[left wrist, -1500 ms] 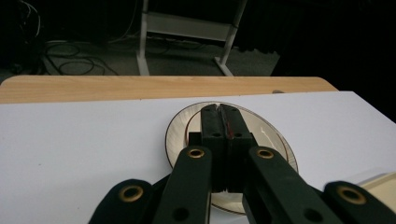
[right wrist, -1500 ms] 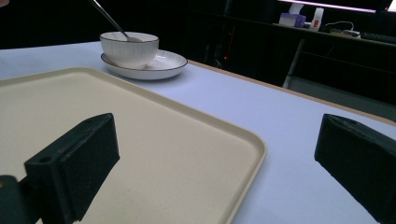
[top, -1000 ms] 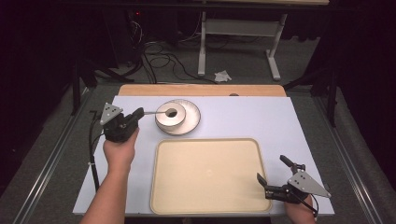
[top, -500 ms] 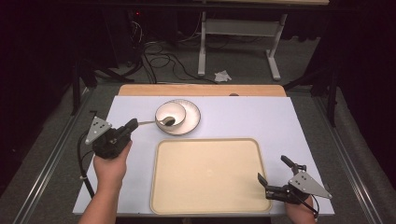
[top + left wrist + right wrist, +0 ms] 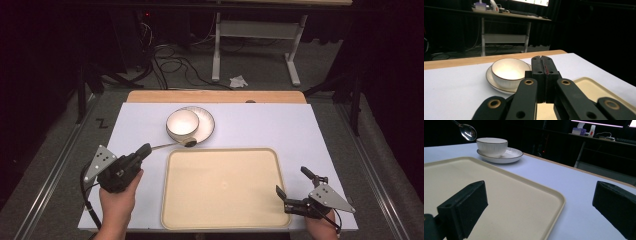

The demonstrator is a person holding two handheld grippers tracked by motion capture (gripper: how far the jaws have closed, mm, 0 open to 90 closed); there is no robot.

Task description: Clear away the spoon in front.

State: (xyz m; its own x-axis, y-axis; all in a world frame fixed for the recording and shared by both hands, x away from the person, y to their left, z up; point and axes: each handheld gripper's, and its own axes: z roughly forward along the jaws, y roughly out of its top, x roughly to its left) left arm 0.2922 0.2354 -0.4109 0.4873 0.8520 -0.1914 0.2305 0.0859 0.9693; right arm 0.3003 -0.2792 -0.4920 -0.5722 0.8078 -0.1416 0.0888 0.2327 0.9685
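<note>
Spoon (image 5: 176,145) in our left gripper (image 5: 145,149) has come out of the bowl (image 5: 182,124) over the past second and now hangs above the white table (image 5: 300,135), bowl end by the near edge of the saucer (image 5: 206,125) and just beyond the far left corner of the beige tray (image 5: 225,187). Our left hand (image 5: 117,202) has drawn back toward us and to the left. Its jaws are pressed together on the thin handle. Our right gripper (image 5: 290,195) waits at the tray's near right corner, jaws spread wide and holding nothing. We judge the spoon is headed for the tray, with the bowl and saucer not yet moved.
</note>
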